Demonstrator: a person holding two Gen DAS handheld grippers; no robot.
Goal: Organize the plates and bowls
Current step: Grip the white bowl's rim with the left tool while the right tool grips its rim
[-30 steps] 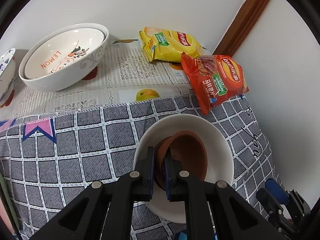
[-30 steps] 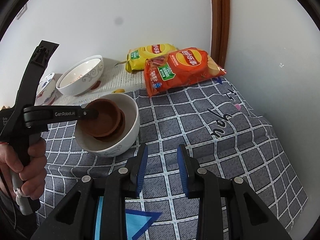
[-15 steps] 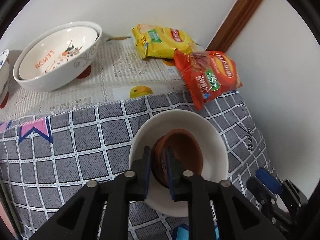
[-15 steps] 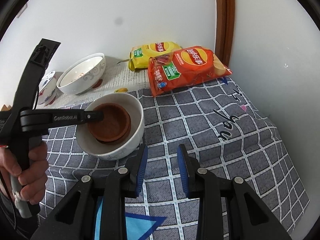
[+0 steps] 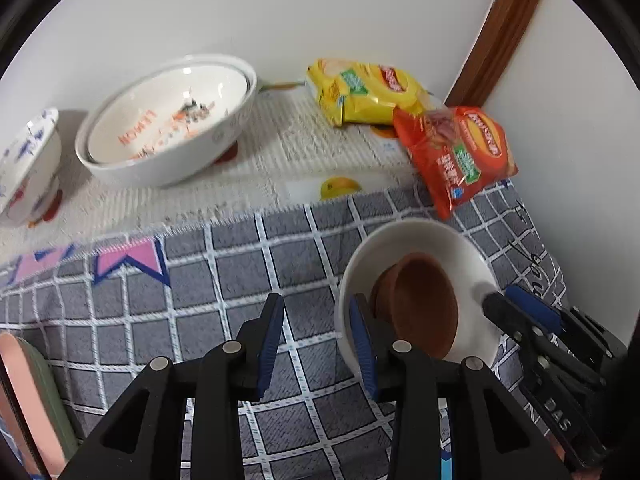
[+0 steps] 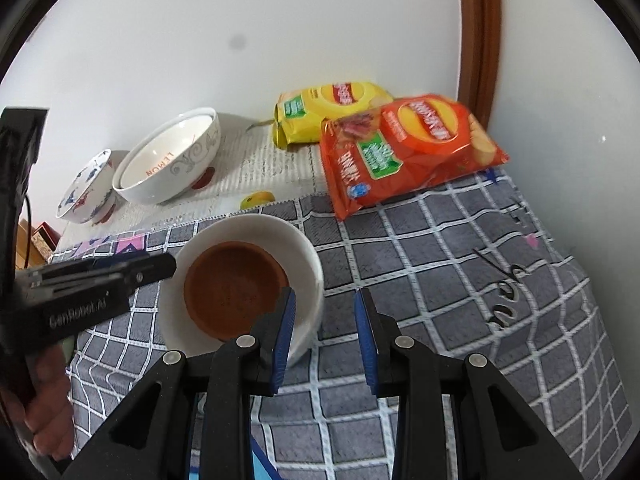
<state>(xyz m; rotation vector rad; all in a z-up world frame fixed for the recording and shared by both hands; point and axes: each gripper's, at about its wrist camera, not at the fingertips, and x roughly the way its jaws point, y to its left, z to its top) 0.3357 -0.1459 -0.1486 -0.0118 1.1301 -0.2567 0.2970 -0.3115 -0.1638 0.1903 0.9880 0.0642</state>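
Brown bowls point(image 6: 236, 290) nested in white bowl point(image 6: 308, 264) mid-table; lemon bowls point(image 6: 172, 160) stacked at back edge, patterned bowl point(image 6: 86, 188) loose. Left tongs point(image 5: 316, 344), right tongs point(image 6: 325, 334) both open, empty

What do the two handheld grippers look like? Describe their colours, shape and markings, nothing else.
Both are matte black plastic. The left gripper and right gripper each have two triangular cut-out arms with silver rivets, ending in flat fingers faced with ribbed blue pads. The left one's side reads "GenRobot.AI" in white; the right one's shows partial white letters, "DAS". A bare hand grips the left one.
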